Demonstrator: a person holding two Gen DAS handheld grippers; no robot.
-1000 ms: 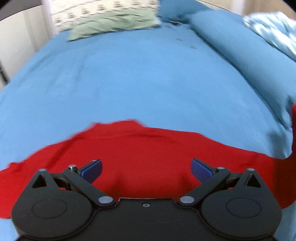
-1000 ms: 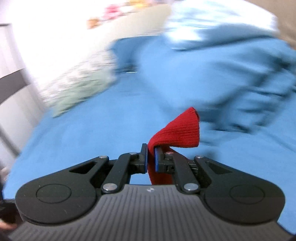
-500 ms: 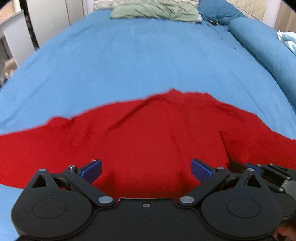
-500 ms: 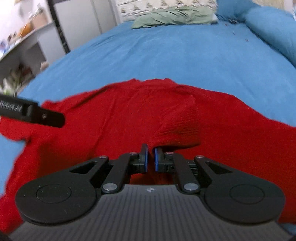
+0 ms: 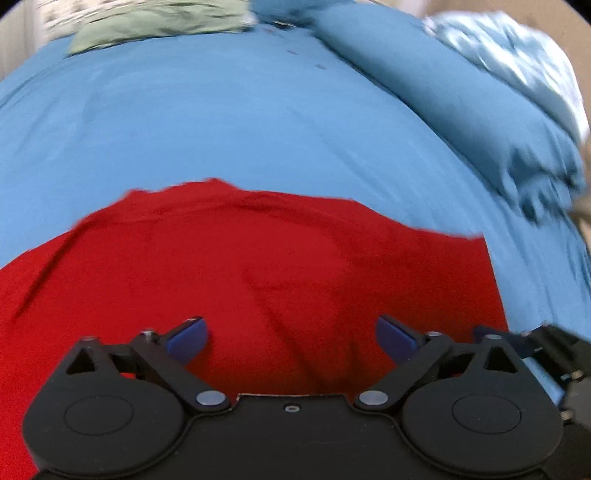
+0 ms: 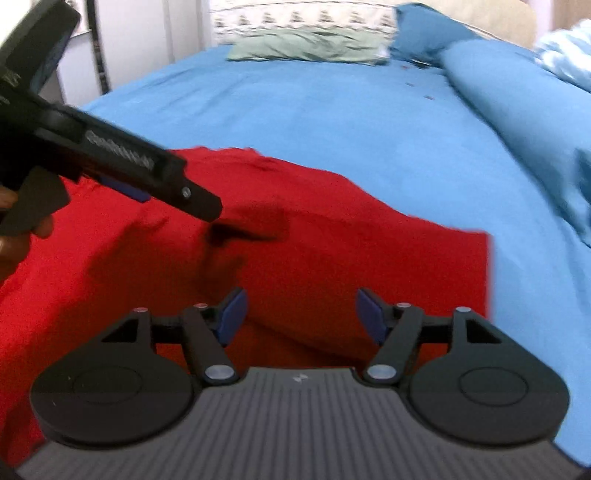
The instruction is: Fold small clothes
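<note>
A red garment [image 5: 229,266] lies spread on the blue bed sheet [image 5: 221,122], with its right side folded in to a straight edge. My left gripper [image 5: 291,338] hovers over its near part, open and empty. In the right wrist view the garment [image 6: 332,258] fills the middle, and my right gripper [image 6: 301,314] is open and empty just above it. The left gripper's body [image 6: 110,155] reaches in from the left over the cloth. Part of the right gripper [image 5: 546,354] shows at the lower right of the left wrist view.
A green pillow [image 6: 306,46] and a patterned pillow [image 6: 295,18] lie at the head of the bed. A rolled blue duvet [image 6: 517,99] runs along the right side, with a pale blue crumpled cloth [image 5: 517,66] beyond it. White furniture [image 6: 129,44] stands at the far left.
My right gripper has let go of the red sleeve fold and opened. The folded part now lies flat on the garment. Both grippers have shifted over the cloth.
</note>
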